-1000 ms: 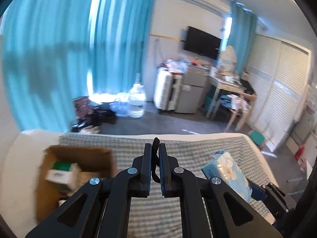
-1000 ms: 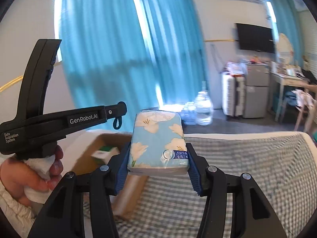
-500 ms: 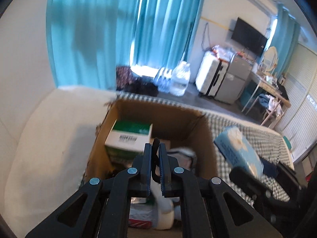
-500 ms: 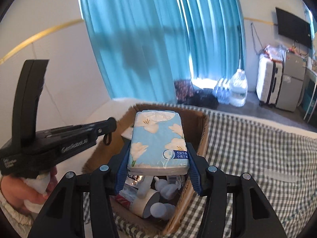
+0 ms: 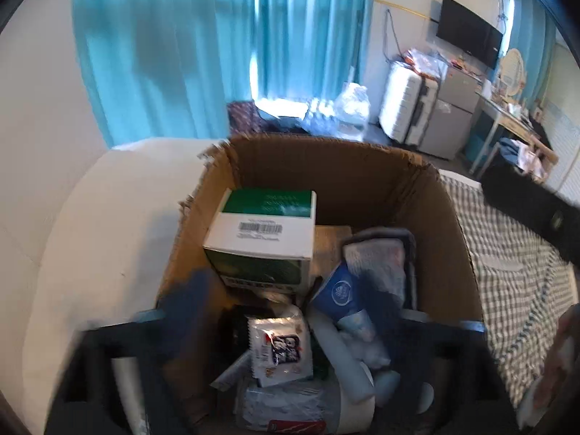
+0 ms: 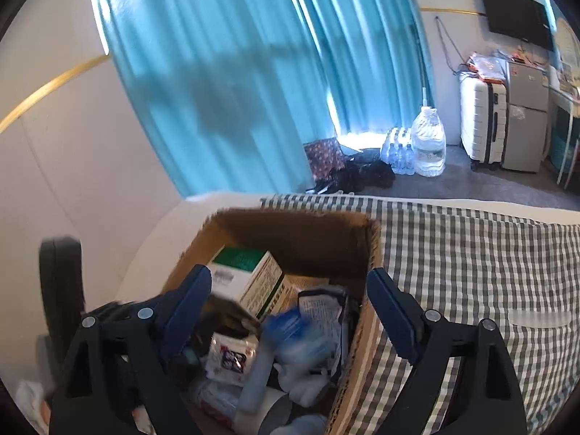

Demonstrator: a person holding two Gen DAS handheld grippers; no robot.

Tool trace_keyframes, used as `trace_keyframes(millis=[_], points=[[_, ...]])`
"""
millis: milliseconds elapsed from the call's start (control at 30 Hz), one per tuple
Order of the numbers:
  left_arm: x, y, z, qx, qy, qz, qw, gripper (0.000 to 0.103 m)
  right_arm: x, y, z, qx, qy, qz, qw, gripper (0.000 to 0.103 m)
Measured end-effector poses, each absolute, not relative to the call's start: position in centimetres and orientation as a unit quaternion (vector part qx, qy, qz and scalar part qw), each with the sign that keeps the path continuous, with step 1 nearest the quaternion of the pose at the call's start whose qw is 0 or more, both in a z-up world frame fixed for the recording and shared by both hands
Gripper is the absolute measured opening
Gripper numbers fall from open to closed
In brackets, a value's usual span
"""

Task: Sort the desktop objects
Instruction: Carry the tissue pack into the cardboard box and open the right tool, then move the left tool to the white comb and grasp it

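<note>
A brown cardboard box (image 5: 362,177) stands on the table and also shows in the right wrist view (image 6: 290,228). It holds a green and white carton (image 5: 264,232), a white snack packet (image 5: 279,348), a blue packet (image 5: 344,290) and other items. The blue flowered tissue pack (image 6: 301,330) lies blurred among them. My left gripper (image 5: 293,319) is over the box, blurred, its jaws spread wide. My right gripper (image 6: 290,304) is open and empty just above the box.
A grey checked cloth (image 6: 471,253) covers the table right of the box. A white rounded surface (image 5: 108,224) lies to its left. Blue curtains (image 6: 235,72), water bottles (image 6: 427,145), a suitcase (image 6: 482,123) and a fridge (image 6: 525,116) stand beyond.
My right gripper has opened and let go of the tissue pack, which now lies in the box. My left gripper has opened wide. Both have moved closer over the box.
</note>
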State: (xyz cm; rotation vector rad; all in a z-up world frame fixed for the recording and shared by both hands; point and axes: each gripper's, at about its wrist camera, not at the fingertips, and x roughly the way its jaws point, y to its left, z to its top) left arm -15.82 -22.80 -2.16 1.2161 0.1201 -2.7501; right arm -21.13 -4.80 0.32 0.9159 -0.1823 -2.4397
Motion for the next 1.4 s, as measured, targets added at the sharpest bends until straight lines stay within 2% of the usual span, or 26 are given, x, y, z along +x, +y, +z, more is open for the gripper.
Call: trace_keyframes(millis=[300,600,933,1200,1400], points=[[-14.0,-20.8,1.1,0.384,0.049,-0.92,0.054,0.095,-19.2,0.3,3.0,0.313,-0.08,-0.92,0.222,0.088],[-10.0,-16.0,8.5,0.315,0.028,-0.948,0.039,0.103,-13.7,7.1,8.6,0.255,-0.085,-0.944,0.19,0.088],[-6.2,-6.9,12.7,0.269,0.021,-0.963,0.021,0.103,-6.6,16.0,13.0,0.194,-0.074,-0.97,0.125,0.092],[-7.4,-0.1,10.3,0.275,0.028,-0.961,0.001,0.103,-5.2,23.1,11.4,0.204,-0.06,-0.976,0.038,0.097],[-10.3,5.3,5.6,0.321,-0.022,-0.947,-0.021,0.103,-7.1,28.0,6.9,0.246,-0.105,-0.963,-0.015,0.097]])
